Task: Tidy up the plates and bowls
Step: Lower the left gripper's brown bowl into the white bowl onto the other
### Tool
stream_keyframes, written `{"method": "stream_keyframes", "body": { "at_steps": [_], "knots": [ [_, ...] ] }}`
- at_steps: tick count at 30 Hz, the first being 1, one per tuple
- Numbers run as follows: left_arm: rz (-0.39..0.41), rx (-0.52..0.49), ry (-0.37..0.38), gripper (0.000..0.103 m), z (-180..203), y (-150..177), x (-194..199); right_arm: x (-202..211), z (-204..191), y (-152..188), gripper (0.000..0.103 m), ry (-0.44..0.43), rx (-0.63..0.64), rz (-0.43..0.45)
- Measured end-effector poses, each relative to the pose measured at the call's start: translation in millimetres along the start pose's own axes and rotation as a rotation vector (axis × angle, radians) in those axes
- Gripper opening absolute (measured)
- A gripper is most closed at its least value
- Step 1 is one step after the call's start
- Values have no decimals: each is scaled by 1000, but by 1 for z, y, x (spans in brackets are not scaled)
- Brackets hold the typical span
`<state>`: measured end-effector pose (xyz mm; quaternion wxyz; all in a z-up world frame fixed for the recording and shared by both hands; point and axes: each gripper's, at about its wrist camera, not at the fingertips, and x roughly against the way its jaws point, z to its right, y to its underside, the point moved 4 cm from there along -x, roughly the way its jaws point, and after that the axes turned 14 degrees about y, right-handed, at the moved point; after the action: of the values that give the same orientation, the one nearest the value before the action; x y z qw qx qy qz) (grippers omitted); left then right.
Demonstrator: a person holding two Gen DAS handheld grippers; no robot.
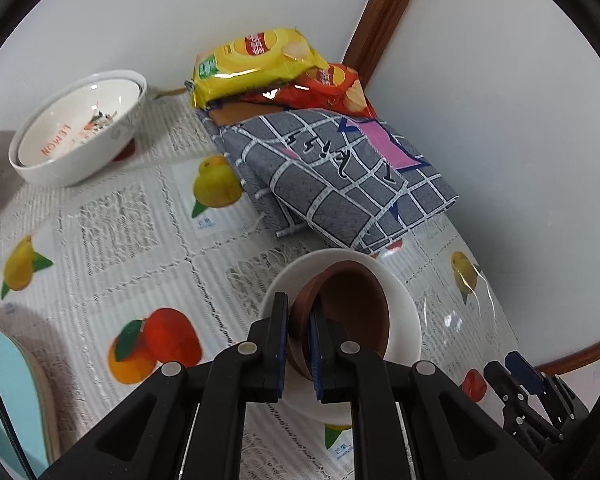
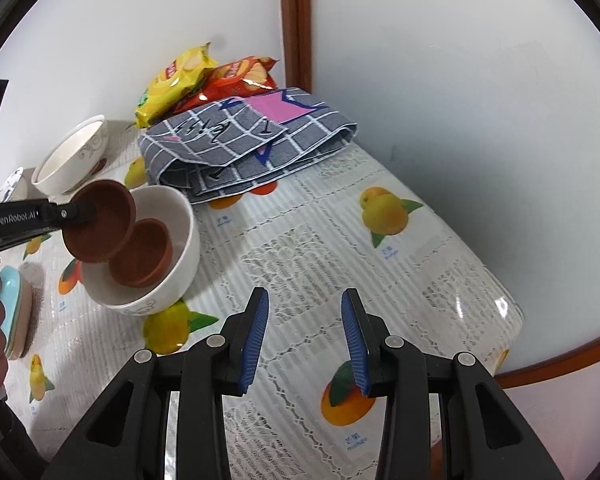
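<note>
My left gripper point(image 1: 299, 312) is shut on the rim of a small brown bowl point(image 1: 348, 304) and holds it tilted over a white bowl point(image 1: 400, 300). In the right wrist view the held brown bowl point(image 2: 100, 226) hangs above the white bowl point(image 2: 180, 240), which holds a second brown bowl point(image 2: 142, 254). The left gripper point(image 2: 86, 212) comes in from the left there. My right gripper point(image 2: 304, 336) is open and empty above the tablecloth, to the right of the white bowl.
A white "LEMON" bowl point(image 1: 80, 136) stands at the back left, also in the right wrist view point(image 2: 70, 160). A folded grey checked cloth point(image 1: 340, 176) and chip bags point(image 1: 260, 64) lie in the far corner. Light blue plates point(image 1: 8, 400) are stacked at the left.
</note>
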<state>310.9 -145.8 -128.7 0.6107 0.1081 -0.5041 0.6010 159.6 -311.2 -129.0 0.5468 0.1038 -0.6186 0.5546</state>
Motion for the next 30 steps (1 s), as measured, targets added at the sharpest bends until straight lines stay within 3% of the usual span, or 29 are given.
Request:
{"method": "stream_keyframes", "body": {
  "at_steps": [11,30],
  "knots": [
    [-24,43,3,10,-12,2,-13,-7,-10,3,38,-17,10,-9],
    [-74,83,78,12,-16,7,-30,-13,-24,12,38,-30,47,-29]
  ]
}}
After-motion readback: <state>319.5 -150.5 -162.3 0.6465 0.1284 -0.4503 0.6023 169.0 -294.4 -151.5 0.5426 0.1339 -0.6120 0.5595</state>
